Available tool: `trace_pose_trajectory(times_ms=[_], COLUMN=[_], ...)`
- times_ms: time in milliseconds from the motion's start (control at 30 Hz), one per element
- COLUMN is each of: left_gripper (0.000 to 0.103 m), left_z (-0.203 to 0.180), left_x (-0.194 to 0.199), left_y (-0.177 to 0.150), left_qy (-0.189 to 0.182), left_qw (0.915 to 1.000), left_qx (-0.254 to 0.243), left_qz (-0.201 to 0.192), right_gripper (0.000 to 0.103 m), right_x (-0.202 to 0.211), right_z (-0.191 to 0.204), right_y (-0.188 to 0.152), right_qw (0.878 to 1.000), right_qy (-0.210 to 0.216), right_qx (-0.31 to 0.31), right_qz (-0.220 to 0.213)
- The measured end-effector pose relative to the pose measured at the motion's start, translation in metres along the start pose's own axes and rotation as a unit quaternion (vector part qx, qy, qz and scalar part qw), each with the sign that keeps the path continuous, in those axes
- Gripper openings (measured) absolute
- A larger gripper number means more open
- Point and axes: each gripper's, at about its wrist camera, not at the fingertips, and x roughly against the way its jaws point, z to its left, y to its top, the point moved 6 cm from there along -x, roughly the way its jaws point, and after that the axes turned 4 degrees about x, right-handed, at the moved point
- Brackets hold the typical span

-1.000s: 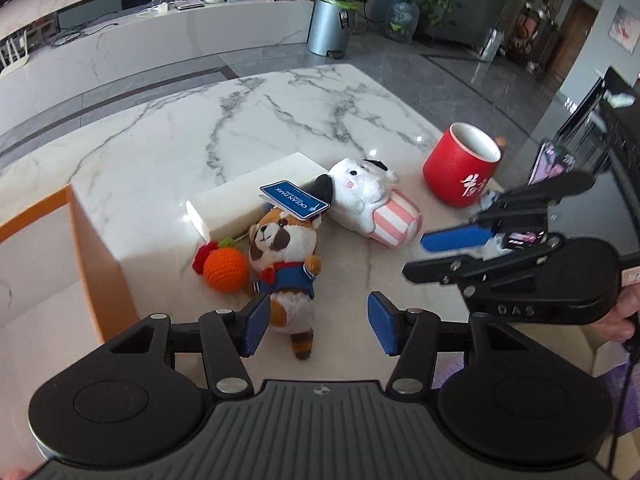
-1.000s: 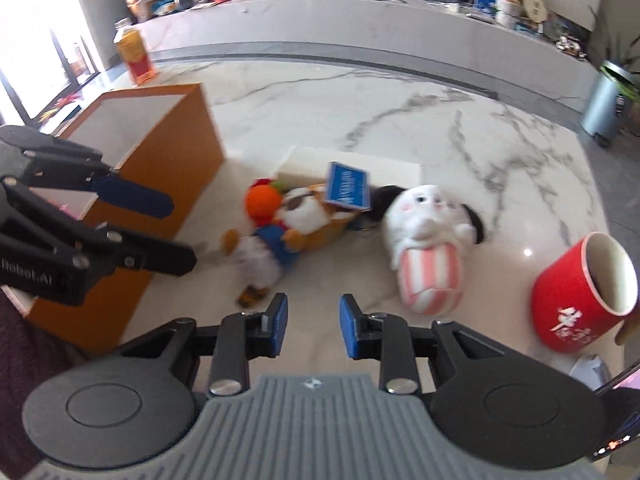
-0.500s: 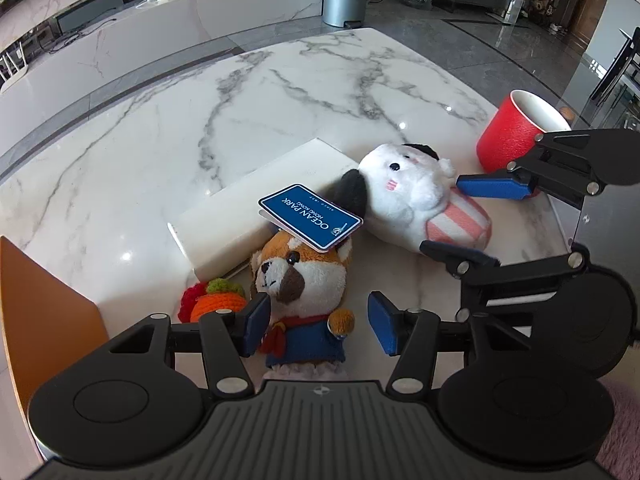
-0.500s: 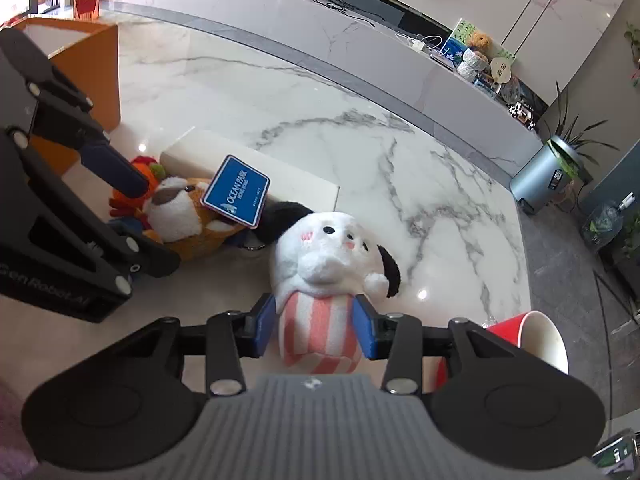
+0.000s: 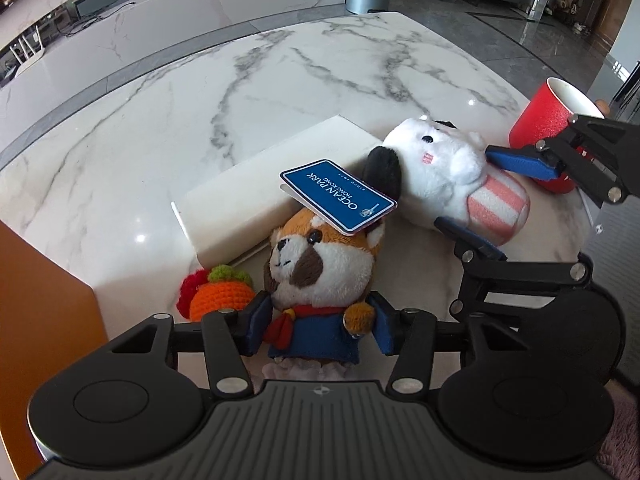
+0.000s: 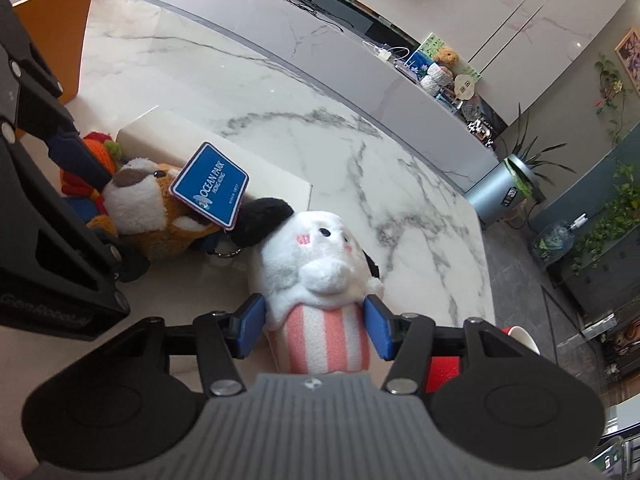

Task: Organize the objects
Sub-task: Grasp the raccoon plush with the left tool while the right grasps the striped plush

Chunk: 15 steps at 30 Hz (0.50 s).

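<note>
A red panda plush (image 5: 320, 276) in a blue coat lies on the marble table, a blue Ocean Park tag (image 5: 340, 194) on its head. My left gripper (image 5: 318, 330) is open, its blue pads on either side of the plush's body. A white plush in a pink-striped cup (image 6: 320, 280) lies beside it. My right gripper (image 6: 314, 330) is open, its pads on either side of the striped cup. In the left wrist view the right gripper (image 5: 492, 196) straddles the white plush (image 5: 444, 172). The red panda plush (image 6: 152, 208) also shows in the right wrist view.
A crocheted orange toy (image 5: 220, 298) lies left of the red panda. A flat white box (image 5: 272, 184) lies behind both plushes. An orange box (image 6: 60, 32) stands at the left. A red cup (image 5: 548, 120) stands at the right table edge.
Both grippers have moved forward and down. The left now straddles the red panda plush and the right straddles the white plush. The right jaws have opened wider.
</note>
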Motion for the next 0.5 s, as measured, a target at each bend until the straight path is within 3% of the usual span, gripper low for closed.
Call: trace_pose_trajectory(times_ms=[167,400,500], left_gripper=[0.050,0.047,0.046], left_z=[0.003,0.009,0.012], left_x=[0.007,0.023,0.032], left_y=[-0.005,-0.022,-0.031], left_qy=[-0.009,-0.033,-0.050], left_qw=[0.9999,0.9983,0.9963], left_qx=[0.014,0.048,0.068], left_qz=[0.004,0.010,0.015], right_gripper=[0.049,0.044,0.044], right_x=[0.007,0.038,0.050], right_z=[0.005,0.006,0.002], right_y=[-0.002,-0.005,-0.008], right_qw=[1.000,0.998,0.992], right_qy=[-0.008,0.040,0.072], right_qx=[-0.001,-0.051,-0.100], right_qz=[0.005,0.002,0.015])
